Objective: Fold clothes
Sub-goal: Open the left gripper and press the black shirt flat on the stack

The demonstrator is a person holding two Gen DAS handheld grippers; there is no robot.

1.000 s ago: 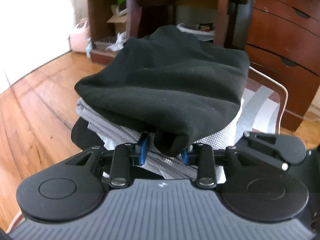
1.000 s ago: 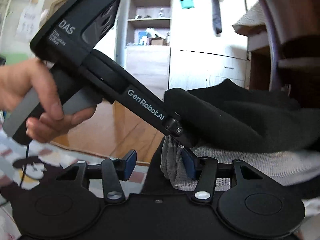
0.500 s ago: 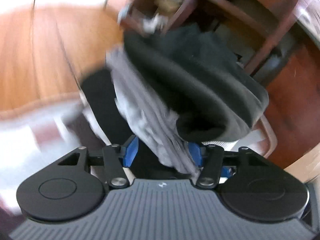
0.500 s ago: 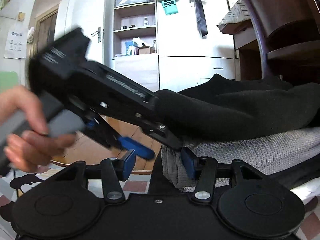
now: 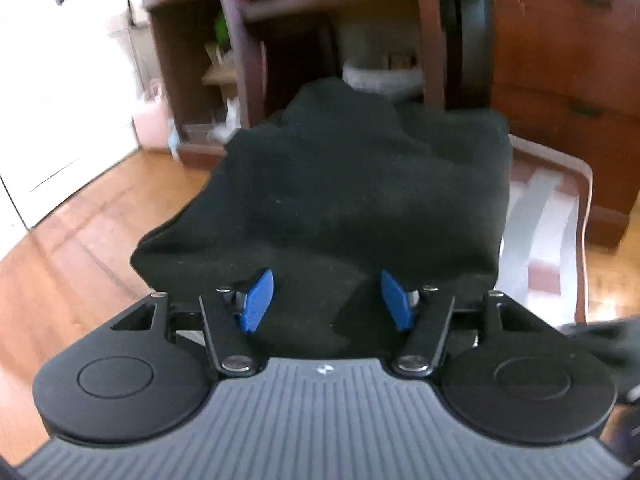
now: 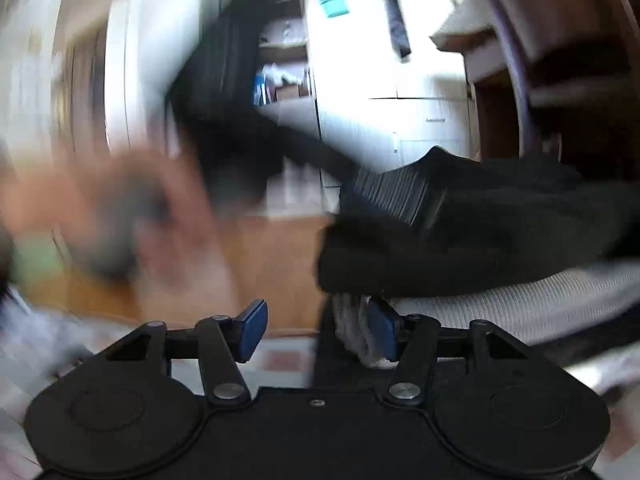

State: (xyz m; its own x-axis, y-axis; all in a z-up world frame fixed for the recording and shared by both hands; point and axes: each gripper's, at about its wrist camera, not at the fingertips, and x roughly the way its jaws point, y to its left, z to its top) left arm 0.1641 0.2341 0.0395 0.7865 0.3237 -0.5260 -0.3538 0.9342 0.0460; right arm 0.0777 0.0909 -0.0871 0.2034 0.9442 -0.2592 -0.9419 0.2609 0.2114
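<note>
A folded black garment lies on top of the stack of clothes. My left gripper is open just above its near edge, its blue pads apart with only black cloth beneath them. In the right wrist view the black garment lies on a folded grey knit garment. My right gripper is open at the stack's left corner, its right pad against the hanging grey cloth. The left gripper's body rests blurred on the black garment, held by a hand.
The stack sits on a patterned grey and red mat over a wooden floor. Dark wooden shelves and a drawer chest stand close behind. White cupboards are at the back in the right wrist view.
My left gripper has let go of the black garment's edge, opened wider and lifted over the top of the stack. My right gripper has stayed open at the grey garment's corner.
</note>
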